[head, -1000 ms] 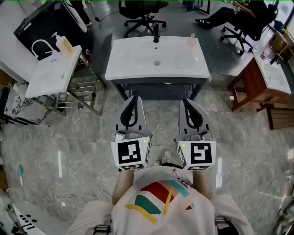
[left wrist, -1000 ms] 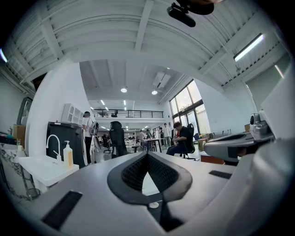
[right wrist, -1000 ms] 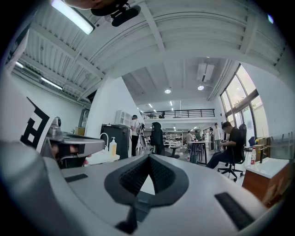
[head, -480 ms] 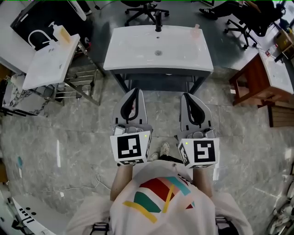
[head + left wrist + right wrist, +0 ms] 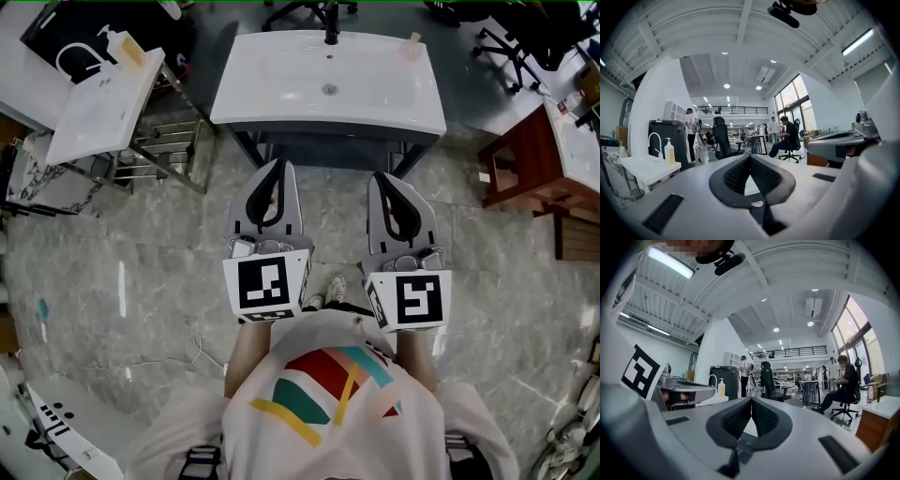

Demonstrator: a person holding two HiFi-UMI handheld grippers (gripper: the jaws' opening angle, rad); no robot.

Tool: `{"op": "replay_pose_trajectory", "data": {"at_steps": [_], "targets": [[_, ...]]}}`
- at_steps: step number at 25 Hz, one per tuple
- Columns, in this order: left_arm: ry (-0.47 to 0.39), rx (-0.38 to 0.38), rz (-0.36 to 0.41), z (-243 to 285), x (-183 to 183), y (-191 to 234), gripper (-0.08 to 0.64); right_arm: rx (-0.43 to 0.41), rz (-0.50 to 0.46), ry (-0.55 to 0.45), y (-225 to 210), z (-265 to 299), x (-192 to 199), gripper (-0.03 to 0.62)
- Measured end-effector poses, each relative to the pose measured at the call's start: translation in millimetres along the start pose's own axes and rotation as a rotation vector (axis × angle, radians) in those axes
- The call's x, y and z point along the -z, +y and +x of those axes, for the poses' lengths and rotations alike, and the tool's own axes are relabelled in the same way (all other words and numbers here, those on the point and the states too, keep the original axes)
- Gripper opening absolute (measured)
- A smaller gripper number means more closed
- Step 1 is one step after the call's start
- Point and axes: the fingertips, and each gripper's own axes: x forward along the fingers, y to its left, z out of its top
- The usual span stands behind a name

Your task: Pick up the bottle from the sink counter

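A: Head view first. Jaws?

B: Both grippers side by side, pointing at the white sink counter [image 5: 281,111]. Left gripper [image 5: 278,165] closed with nothing in it. Right gripper [image 5: 380,178] closed and empty too. Hands hidden under the marker cubes.

A: And the bottle?

B: Small pale bottle [image 5: 411,45] standing at the counter's far right corner, well ahead of the right jaws and a little to their right, apart from both grippers. Too small to tell cap or label. Black faucet [image 5: 331,36] ahead, between the two pairs of jaws, its top cut off by the frame edge.

A: Left gripper view?

B: Ribbed pads [image 5: 736,176] pressed together at the tips, nothing between them. Counter almost wholly hidden behind the gripper's own body, only a white sliver showing below the tips. Bottle not to be made out. Left of the jaws, a second basin with a soap dispenser [image 5: 669,152]. Ahead and right, a seated person [image 5: 787,138], small and distant.

A: Right gripper view?

B: Same story: pads [image 5: 764,417] shut tip to tip, empty. Left gripper's side filling the space left of the jaws. Bottle again not visible, the counter masked by the gripper body.
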Motion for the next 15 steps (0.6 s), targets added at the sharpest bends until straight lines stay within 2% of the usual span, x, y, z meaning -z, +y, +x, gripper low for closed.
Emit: {"op": "replay_pose_trajectory", "data": {"at_steps": [8, 15], "targets": [[-0.031, -0.006, 0.016, 19.0, -8.8, -21.1, 0.018, -0.045, 0.037, -0.015, -21.1, -1.6, 3.8, 0.012], [-0.060, 0.000, 0.032, 30.1, -19.9, -37.0, 0.018, -0.023, 0.044, -0.041, -45.9, -5.9, 0.2, 0.012]]}}
